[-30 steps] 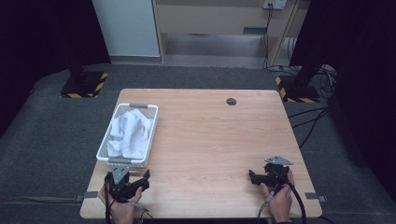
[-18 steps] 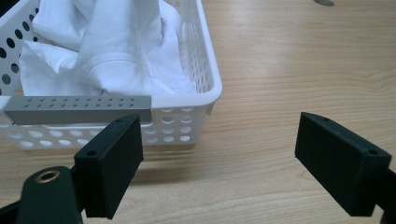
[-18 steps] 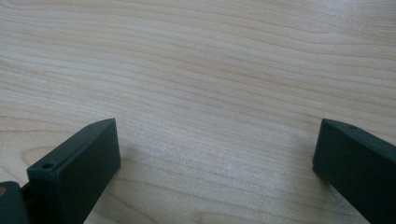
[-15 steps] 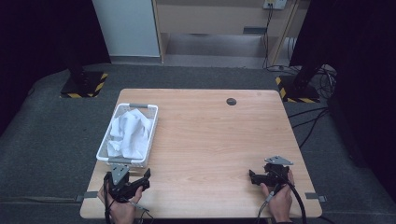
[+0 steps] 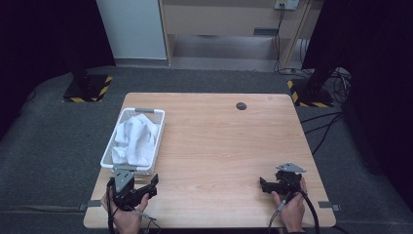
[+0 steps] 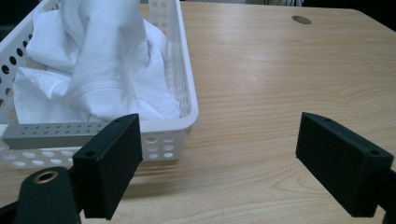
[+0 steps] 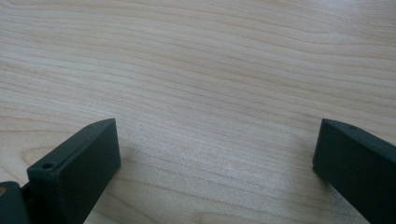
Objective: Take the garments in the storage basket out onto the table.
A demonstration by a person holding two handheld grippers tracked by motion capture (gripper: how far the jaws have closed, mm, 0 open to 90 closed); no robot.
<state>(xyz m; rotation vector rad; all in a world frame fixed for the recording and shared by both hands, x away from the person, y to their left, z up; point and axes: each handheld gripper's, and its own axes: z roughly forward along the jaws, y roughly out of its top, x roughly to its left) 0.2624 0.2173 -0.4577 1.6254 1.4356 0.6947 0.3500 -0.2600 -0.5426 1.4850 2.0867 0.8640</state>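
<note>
At the near edge of the tabletop (image 5: 219, 146), both hands rest with their tools low. Left gripper (image 5: 139, 187) has its fingers (image 6: 109, 163) released, spread wide, empty; it sits just short of the white basket (image 5: 156, 141), one finger close to the basket's near wall and grey handle (image 6: 56, 135). Right gripper (image 5: 270, 185), well apart at the near right, fingers (image 7: 74, 168) likewise released over bare wood. White cloth (image 5: 136, 139) lies heaped in the basket, bunched and spilling up above the rim. Farther off, a small dark hole (image 5: 241, 106) near the back edge. Risk as judged: a grab at the cloth could snag the perforated wall and drag the light basket; a shallow pinch on a loose fold may slip.
</note>
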